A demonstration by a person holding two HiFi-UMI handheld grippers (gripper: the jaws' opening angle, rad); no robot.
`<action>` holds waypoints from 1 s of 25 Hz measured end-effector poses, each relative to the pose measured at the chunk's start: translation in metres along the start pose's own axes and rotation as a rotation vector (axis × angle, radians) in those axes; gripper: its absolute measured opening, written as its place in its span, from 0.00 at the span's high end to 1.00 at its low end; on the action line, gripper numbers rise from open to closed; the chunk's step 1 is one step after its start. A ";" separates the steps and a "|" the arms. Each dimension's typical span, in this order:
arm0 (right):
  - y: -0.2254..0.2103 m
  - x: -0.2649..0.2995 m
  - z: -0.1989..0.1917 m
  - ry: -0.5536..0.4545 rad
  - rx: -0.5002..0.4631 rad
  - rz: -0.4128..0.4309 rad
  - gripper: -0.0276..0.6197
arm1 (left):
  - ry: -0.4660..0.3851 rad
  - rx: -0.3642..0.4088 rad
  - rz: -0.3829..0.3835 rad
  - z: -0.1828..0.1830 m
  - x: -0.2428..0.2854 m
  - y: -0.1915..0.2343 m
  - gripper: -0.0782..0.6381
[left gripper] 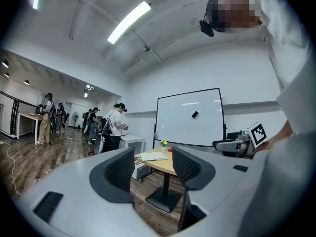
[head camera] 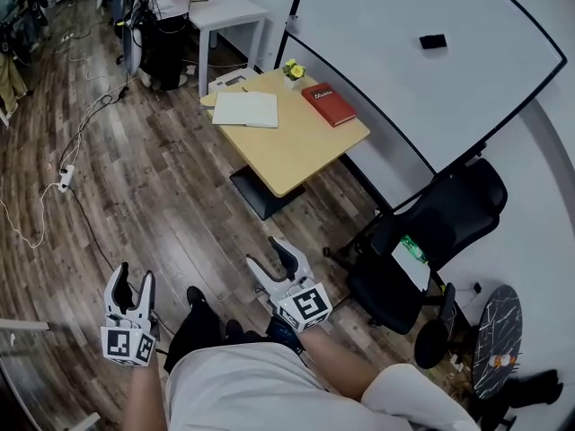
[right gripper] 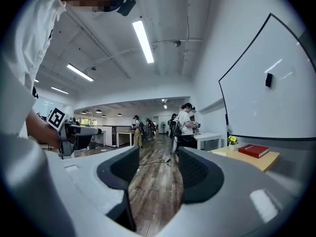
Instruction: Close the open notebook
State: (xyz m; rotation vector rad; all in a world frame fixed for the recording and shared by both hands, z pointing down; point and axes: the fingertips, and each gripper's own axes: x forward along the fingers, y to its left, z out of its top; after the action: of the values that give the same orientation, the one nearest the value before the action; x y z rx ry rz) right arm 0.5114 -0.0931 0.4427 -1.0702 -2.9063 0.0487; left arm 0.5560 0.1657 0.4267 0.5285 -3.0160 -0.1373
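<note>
Stands well back from the light wooden desk point(head camera: 305, 155), both forearms low at the bottom of the head view. Holds the left gripper point(head camera: 132, 281) at the lower left, jaws pointing up the frame and spread apart with nothing between them. Holds the right gripper point(head camera: 272, 260) near the bottom centre, angled toward the upper left, jaws likewise released and empty.

Leaves the open white notebook point(head camera: 245, 109) lying flat on the left part of the desk, in the upper middle of the frame, well apart from both grippers. Has a closed red book point(head camera: 329, 103) just to the right of it and a small pot of yellow flowers point(head camera: 293, 70) at the far desk edge, next to the large whiteboard point(head camera: 404, 61) carrying a black eraser point(head camera: 432, 40). Has a black office chair point(head camera: 431, 232) at the right of the frame.

From the left gripper view, looks level at the desk, the notebook seen low and far off between the parted jaws, with the right gripper at the right edge. From the right gripper view, looks instead down the wooden plank floor point(right gripper: 157, 181) toward several standing people point(right gripper: 183, 125), the red book and flowers pushed to the right edge.
</note>
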 end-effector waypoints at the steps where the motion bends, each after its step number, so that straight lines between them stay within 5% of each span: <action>1: -0.001 0.004 -0.001 0.005 -0.003 0.005 0.57 | -0.001 -0.002 -0.002 0.000 0.003 0.001 0.58; 11: -0.034 0.066 -0.004 0.023 0.072 0.013 0.57 | -0.022 -0.037 -0.007 0.001 0.060 0.044 0.59; 25: -0.061 0.244 0.015 0.043 0.108 0.027 0.57 | -0.034 -0.073 -0.050 0.031 0.177 0.174 0.60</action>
State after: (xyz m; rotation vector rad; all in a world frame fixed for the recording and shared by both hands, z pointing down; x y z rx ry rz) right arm 0.2853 0.0188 0.4375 -1.0785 -2.8153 0.1784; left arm 0.3290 0.2705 0.4239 0.6006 -3.0180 -0.2615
